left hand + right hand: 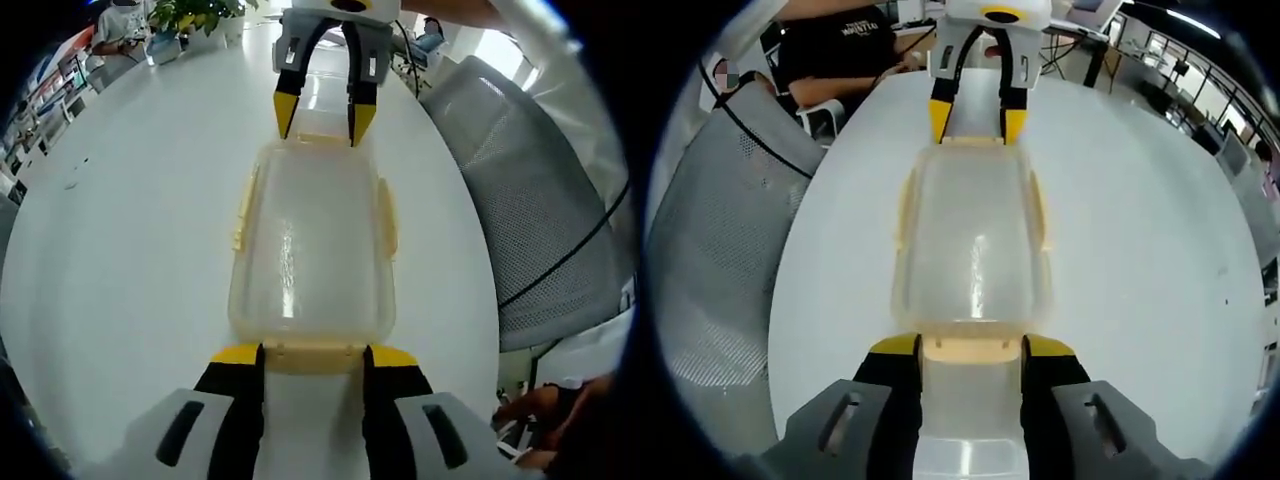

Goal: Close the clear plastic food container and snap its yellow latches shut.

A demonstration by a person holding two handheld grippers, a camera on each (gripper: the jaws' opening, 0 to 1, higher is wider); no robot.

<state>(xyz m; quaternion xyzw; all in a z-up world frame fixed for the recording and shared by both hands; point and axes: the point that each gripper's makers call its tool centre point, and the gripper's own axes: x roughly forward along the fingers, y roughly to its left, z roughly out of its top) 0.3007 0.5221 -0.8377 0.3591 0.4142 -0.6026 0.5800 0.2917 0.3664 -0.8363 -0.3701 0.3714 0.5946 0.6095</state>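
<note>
A wide white surface (130,260) with a rounded edge carries the clear plastic food container (315,240), which lies lengthwise between the two tongs with its lid resting on top. In the left gripper view, the left tongs (314,352) stand spread at the container's near end, their yellow-tipped jaws on either side of the pale yellow end latch (314,354); whether they touch it cannot be told. At the far end the right tongs (320,118) point down, spread apart too, tips just at the far latch (320,139). Side latches (243,205) stick outward along both long edges. The right gripper view gives the same from the opposite end: the right tongs (972,346) flank the near latch (972,348), and the left tongs (976,120) meet the far end of the container (973,245). A grey mesh office chair (540,200) stands just beside the surface's edge. Beyond the surface are a potted plant (195,15) with a person seated near it, another seated person in a dark shirt (840,45), and desks with monitors (1200,100) in a bright open office.
</note>
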